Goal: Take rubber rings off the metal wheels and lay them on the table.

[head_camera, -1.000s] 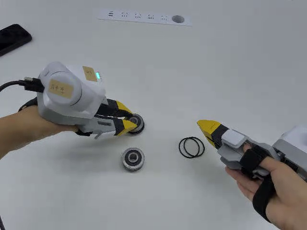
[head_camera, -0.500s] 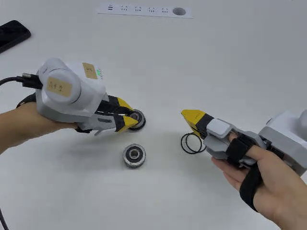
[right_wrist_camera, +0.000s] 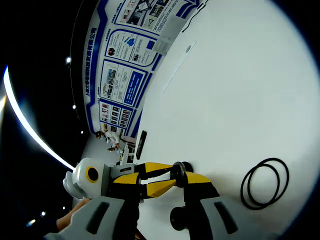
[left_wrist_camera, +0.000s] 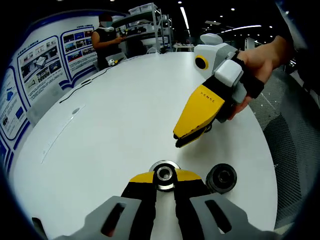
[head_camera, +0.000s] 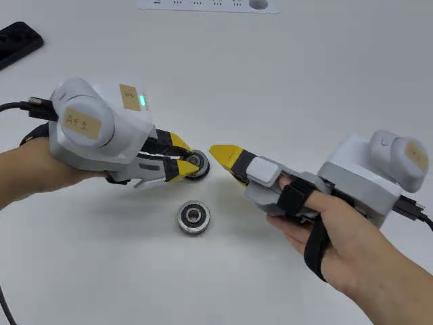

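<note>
My left gripper is shut on a metal wheel that rests on the white table; the same wheel sits between its yellow jaw tips. A second wheel with its black rubber ring lies flat just in front, also visible beside the jaws as a wheel. My right gripper points at the held wheel from the right, jaws together, a short gap away, nothing in it. Two loose rubber rings lie overlapping on the table to its right.
A white power strip lies at the table's far edge and a black phone at the far left. A black cable runs from the left gripper. A person stands beyond the table in the left gripper view.
My right gripper has moved left from beside the loose rings up close to the held wheel, and now covers the rings in the head view. The left gripper and both wheels stayed put.
</note>
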